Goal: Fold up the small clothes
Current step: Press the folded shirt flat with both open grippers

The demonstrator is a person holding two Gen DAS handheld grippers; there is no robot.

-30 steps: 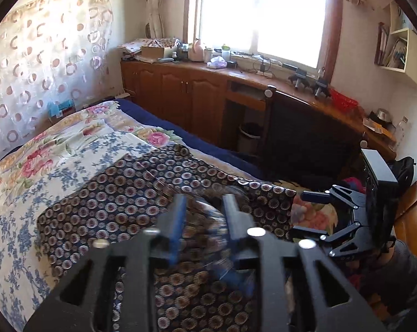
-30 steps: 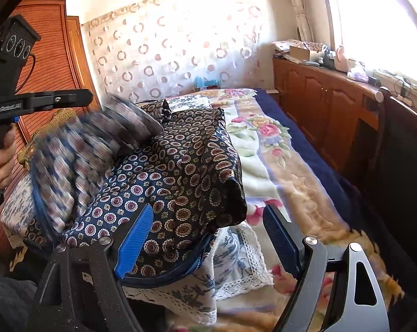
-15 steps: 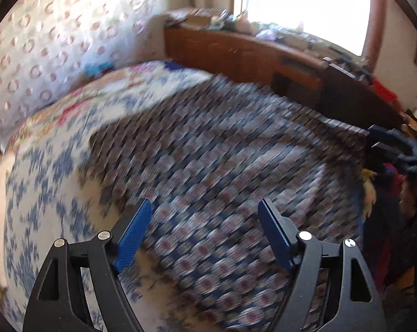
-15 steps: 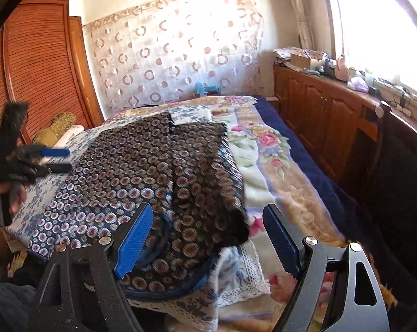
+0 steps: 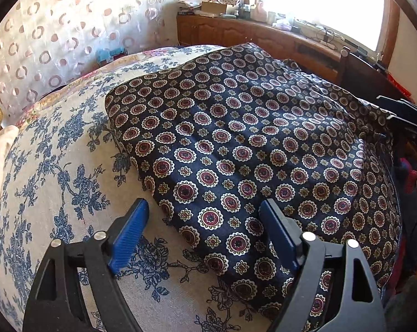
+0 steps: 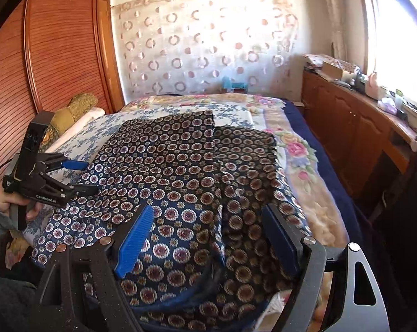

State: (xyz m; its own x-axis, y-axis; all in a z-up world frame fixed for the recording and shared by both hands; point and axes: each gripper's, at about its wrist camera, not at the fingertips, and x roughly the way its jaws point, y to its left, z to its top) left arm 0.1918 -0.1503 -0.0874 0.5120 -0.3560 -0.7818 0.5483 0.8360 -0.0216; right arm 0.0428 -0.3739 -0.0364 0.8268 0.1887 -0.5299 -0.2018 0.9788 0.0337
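A dark navy garment with red and cream medallions [image 5: 250,144] lies spread on the bed, one layer folded over another [image 6: 180,171]. My left gripper [image 5: 205,235] is open and empty, just above the garment's near left edge. It also shows at the left of the right wrist view [image 6: 84,177], open, beside the garment. My right gripper [image 6: 211,238] is open and empty, low over the garment's near end. Its black fingers [image 5: 402,116] show at the right edge of the left wrist view.
The bed has a white sheet with blue flowers [image 5: 56,171] and a pink floral blanket [image 6: 297,149]. A wooden headboard [image 6: 56,55] and pillows [image 6: 75,110] stand at the left. A wooden cabinet [image 6: 360,127] with clutter runs under the window.
My left gripper let go of the lifted fold, opened, and dropped to the garment's left edge. The fold now lies flat on the bed. My right gripper stayed open and edged forward.
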